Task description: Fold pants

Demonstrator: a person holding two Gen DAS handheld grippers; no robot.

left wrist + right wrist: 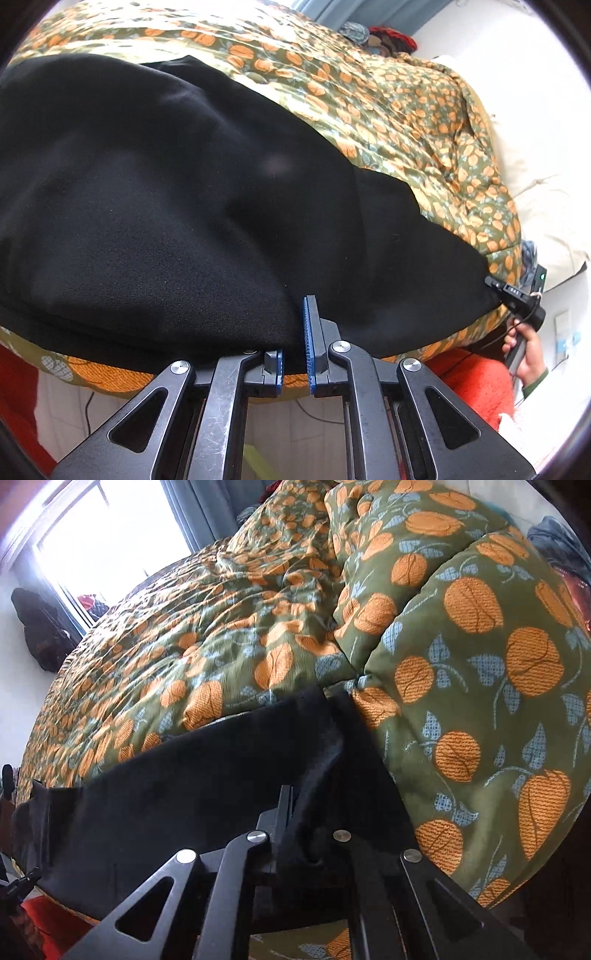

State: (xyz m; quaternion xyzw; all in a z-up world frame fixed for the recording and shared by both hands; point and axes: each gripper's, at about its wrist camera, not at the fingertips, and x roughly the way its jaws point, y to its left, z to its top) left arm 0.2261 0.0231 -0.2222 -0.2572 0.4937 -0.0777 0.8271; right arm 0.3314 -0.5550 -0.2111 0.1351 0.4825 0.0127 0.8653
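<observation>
Black pants (166, 192) lie spread across a green quilt with orange flowers (388, 110). My left gripper (293, 332) is at the near edge of the pants; its jaws stand close together with the black hem between them, the left finger under the cloth. In the right wrist view the pants (184, 794) run to the left, and my right gripper (310, 812) is shut on a bunched end of them. The right gripper also shows in the left wrist view (517, 295) at the far right end of the pants.
The quilt covers a bed with pillows (480, 664) on the right. A window (110, 546) and dark bag (40, 627) are at the far left. Red fabric (476, 384) and a white wall (535, 110) lie beyond the bed edge.
</observation>
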